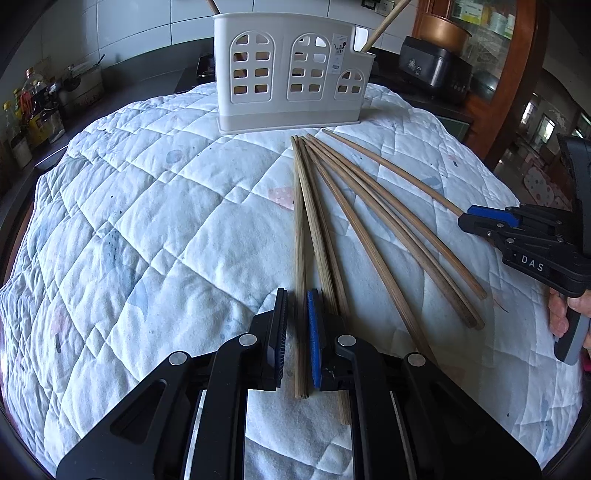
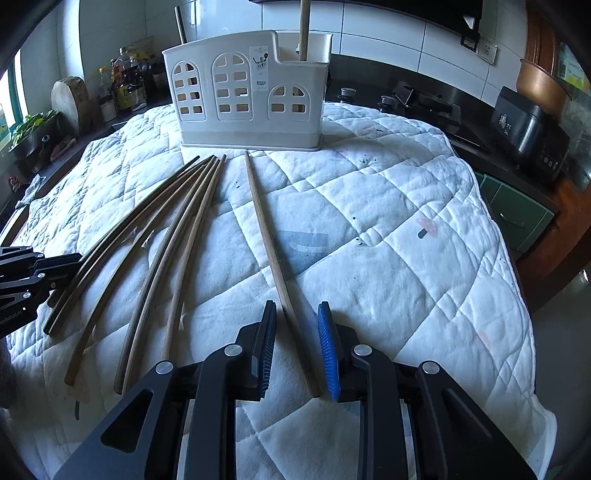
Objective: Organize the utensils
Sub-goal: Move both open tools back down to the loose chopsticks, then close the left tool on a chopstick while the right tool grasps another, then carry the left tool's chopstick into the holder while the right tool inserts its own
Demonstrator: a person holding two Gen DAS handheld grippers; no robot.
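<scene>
A white utensil holder (image 1: 291,70) (image 2: 243,92) with arched cut-outs stands upright at the far side of the quilted cloth, with wooden sticks (image 2: 303,29) poking out of it. Several long wooden chopsticks (image 1: 369,221) (image 2: 177,240) lie fanned on the cloth in front of it. My left gripper (image 1: 297,332) (image 2: 62,273) is shut on the near end of the leftmost chopstick (image 1: 300,229), which still rests on the cloth. My right gripper (image 2: 297,332) (image 1: 463,218) straddles the separate rightmost chopstick (image 2: 271,251). Its pads stand narrow, with small gaps on both sides of the stick.
The white quilted cloth (image 1: 147,221) (image 2: 388,221) covers the work surface. Bottles (image 1: 29,107) (image 2: 125,85) stand at the back left, with a wooden block (image 2: 70,99) beside them. A black rice cooker (image 2: 528,133), a stove top (image 2: 421,103) and a copper pot (image 1: 441,31) sit at the back right.
</scene>
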